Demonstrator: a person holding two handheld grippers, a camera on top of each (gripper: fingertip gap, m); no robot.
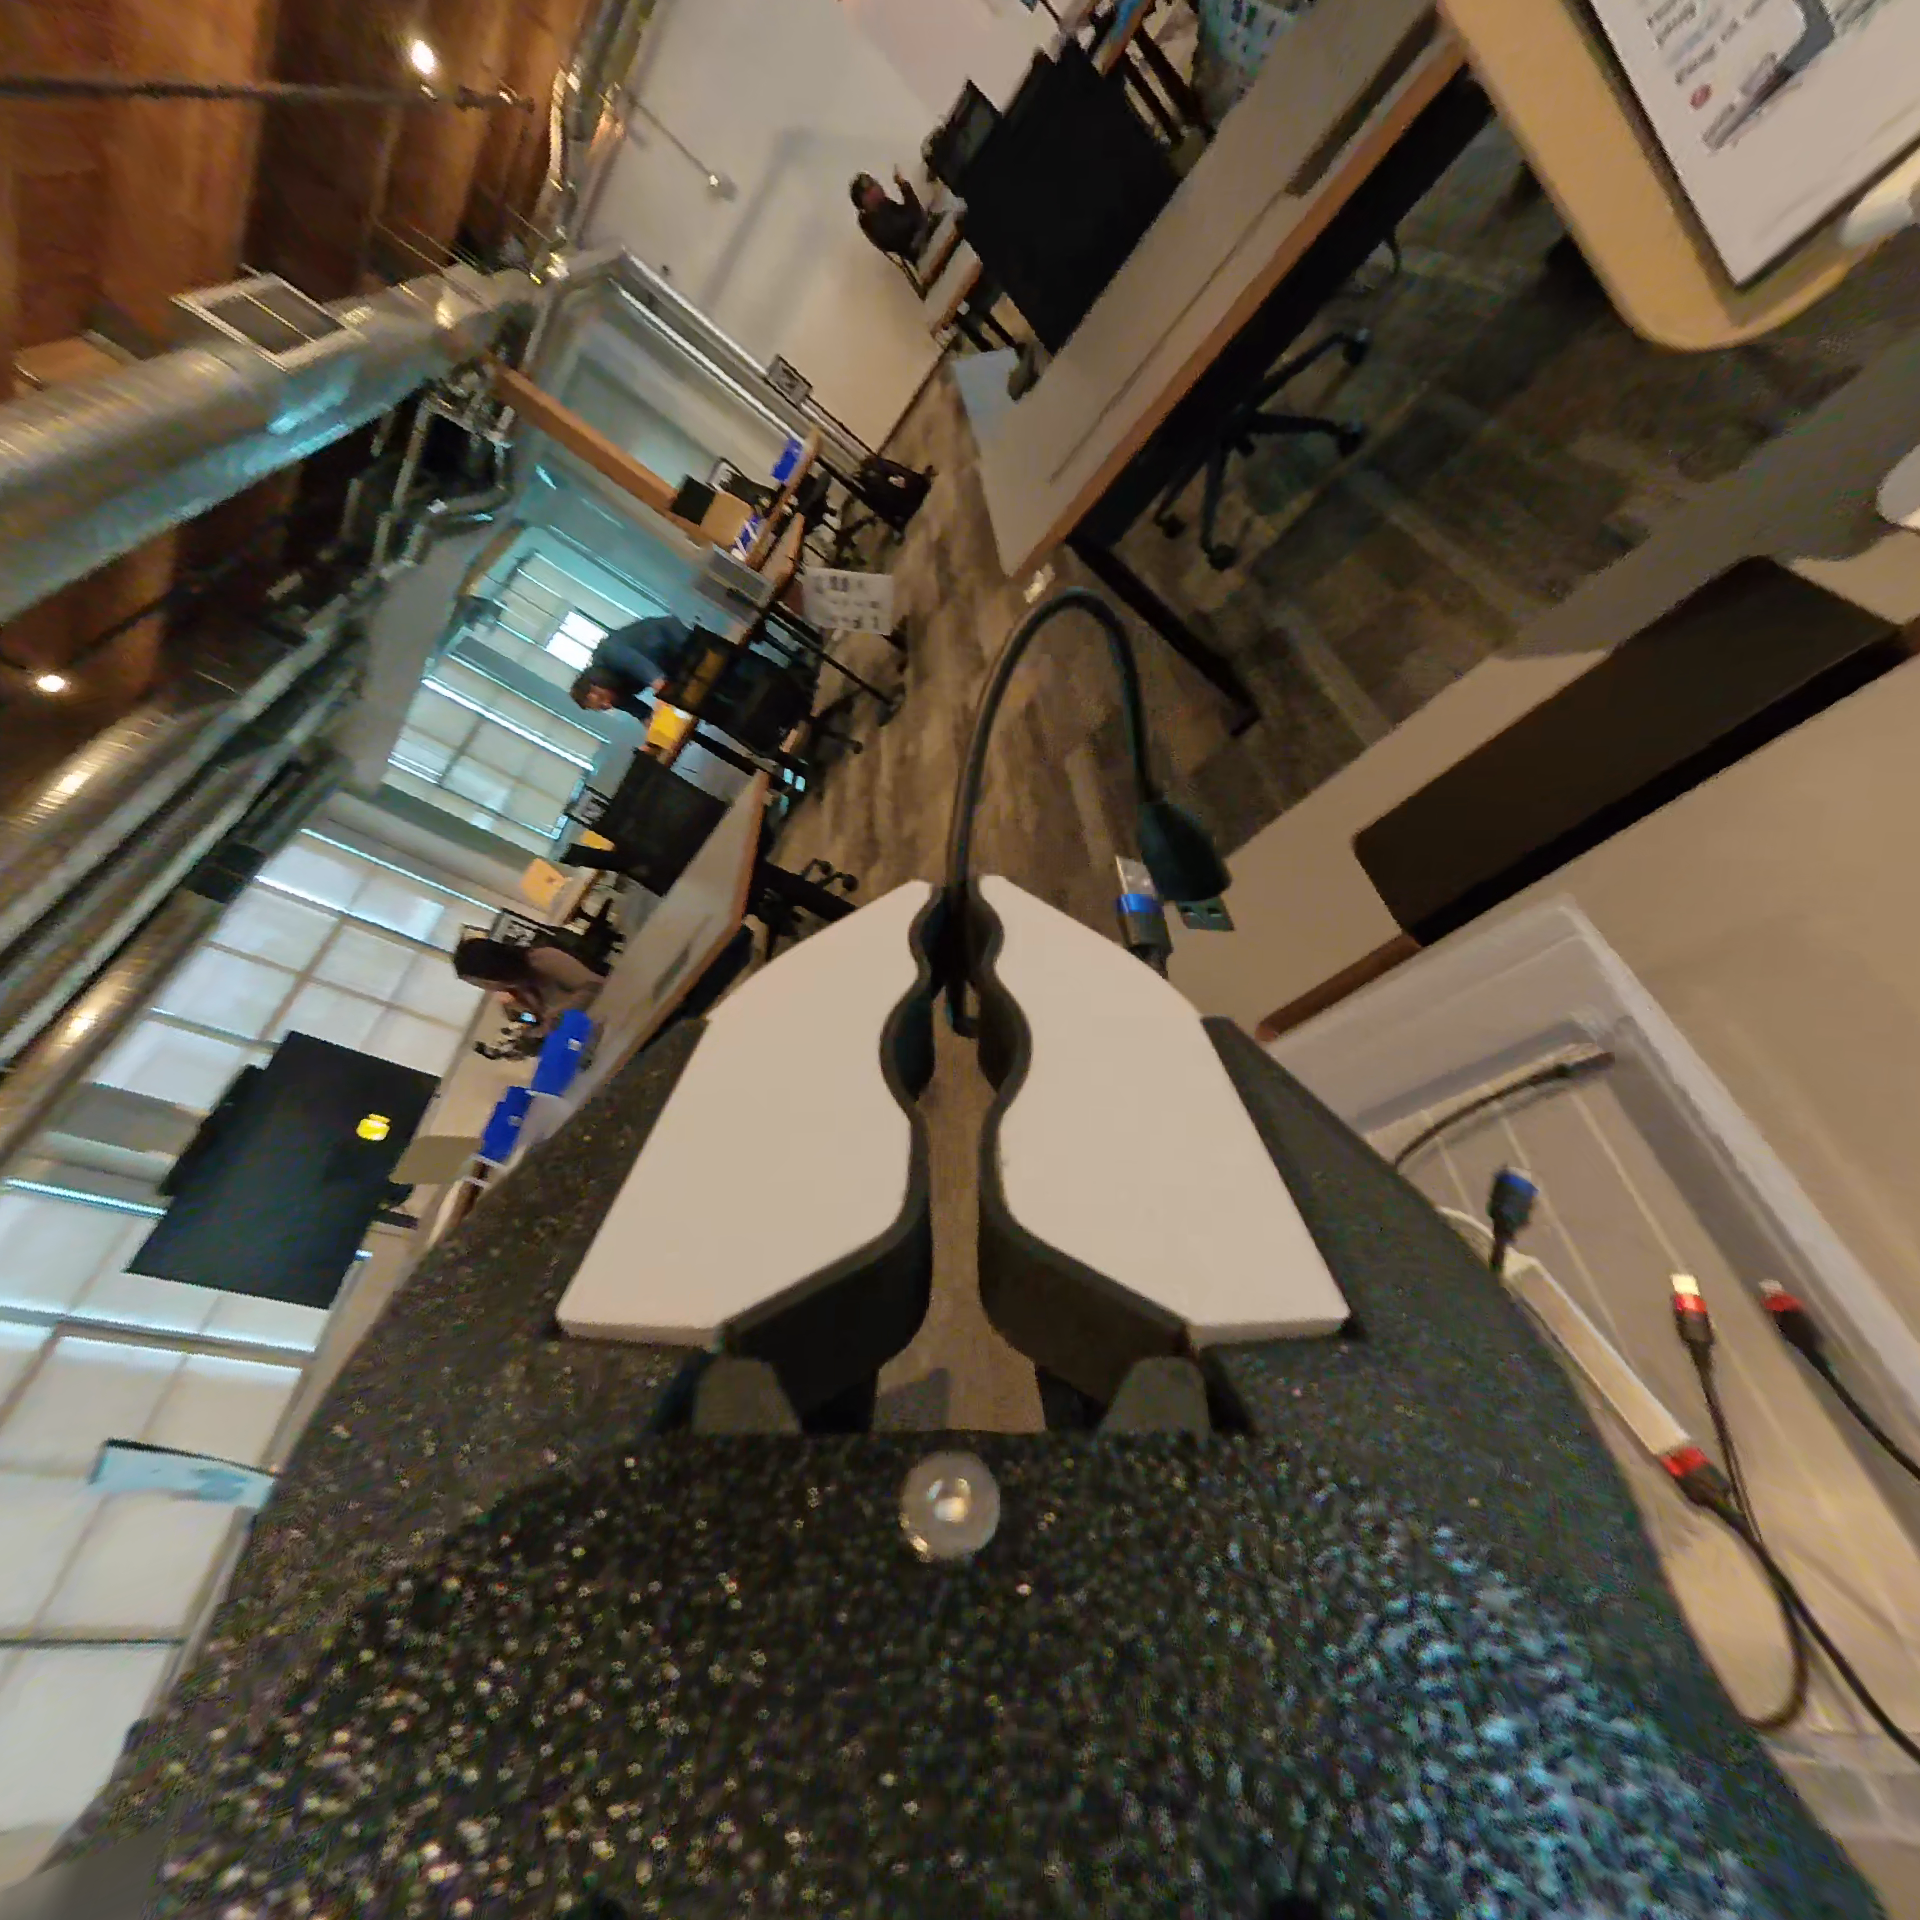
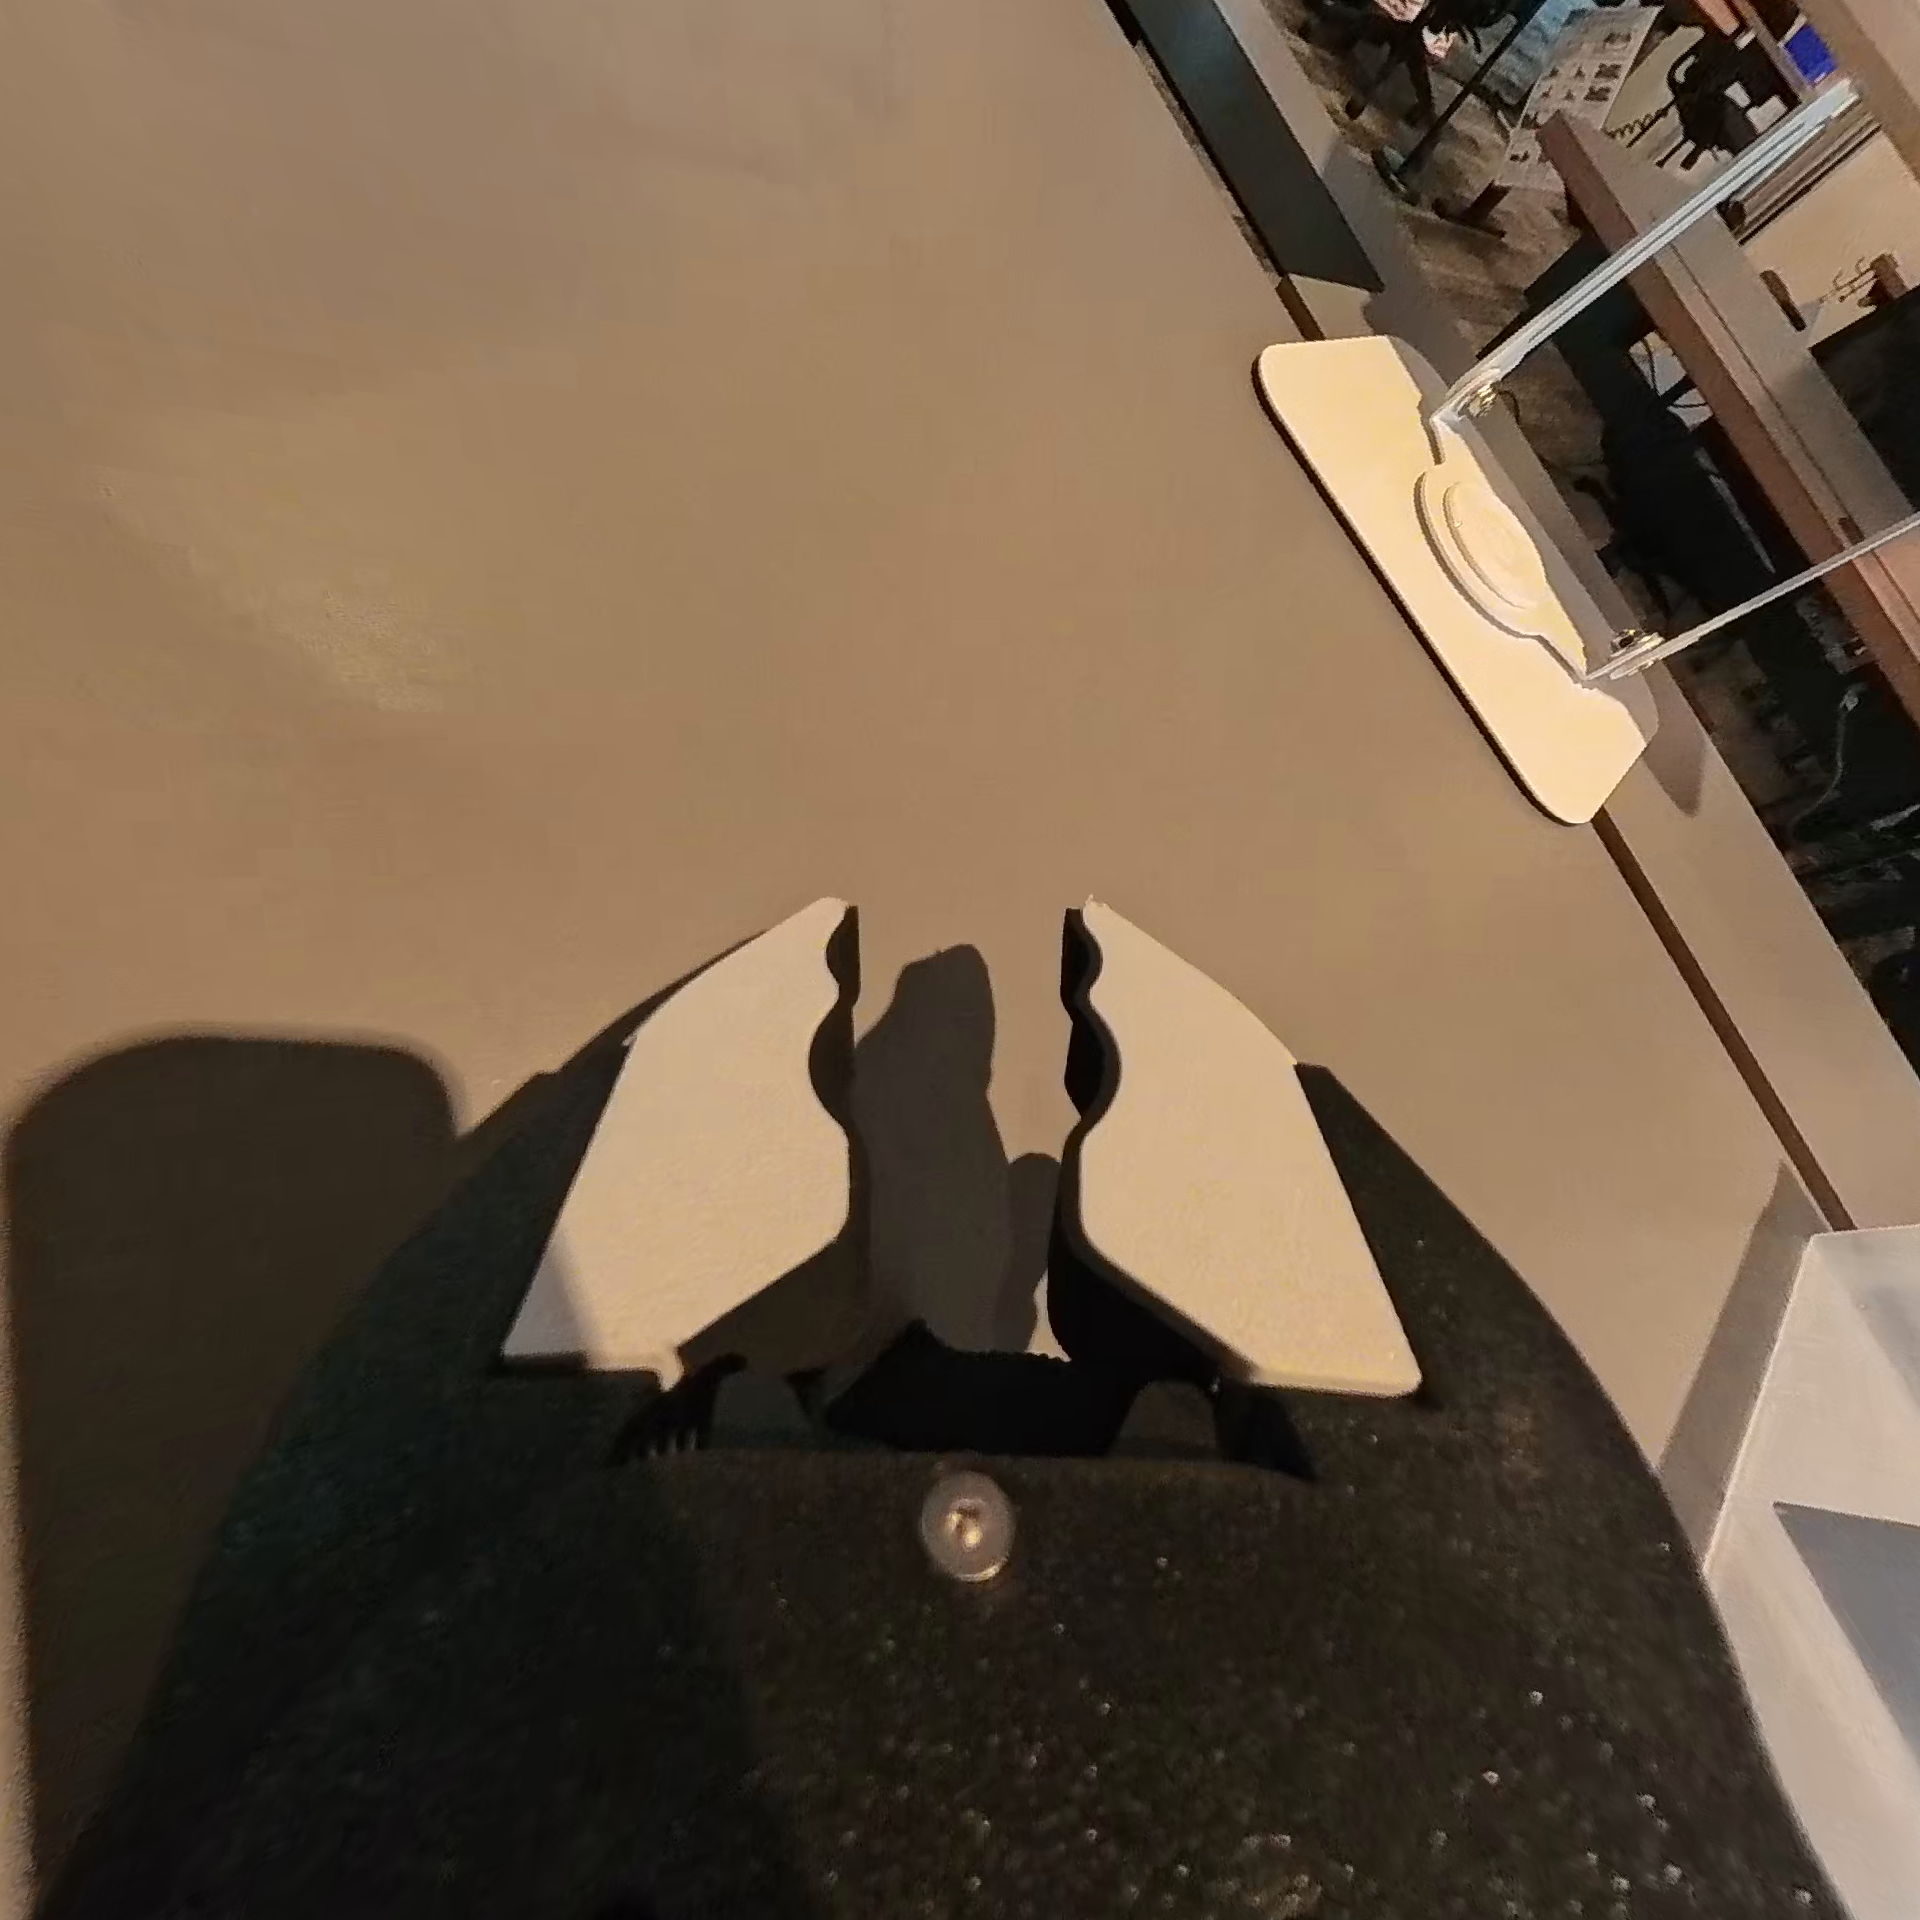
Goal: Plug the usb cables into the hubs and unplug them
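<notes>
In the left wrist view my left gripper [image 1: 956, 896] is raised in the air and shut on a thin black USB cable [image 1: 982, 717]. The cable loops up and bends back down to its black plug [image 1: 1182, 857] with a blue-lined metal end. A silver and blue connector [image 1: 1140, 916] hangs beside that plug. At the lower right a white hub [image 1: 1590, 1345] lies in a clear tray [image 1: 1538, 997], with a red plug [image 1: 1685, 1463] at its near end and a black and blue plug [image 1: 1512, 1195] by its far end. My right gripper [image 2: 961, 925] is open and empty over the tan table [image 2: 520, 468].
More red-tipped black cables [image 1: 1688, 1304] lie loose in the tray. A white stand base [image 2: 1382, 488] with a clear acrylic arm sits at the table's far right edge. A white box [image 2: 1829, 1455] stands at the lower right. Desks, chairs and people are far behind. The gap from one gripper's tips to the other's is roughly 60 cm.
</notes>
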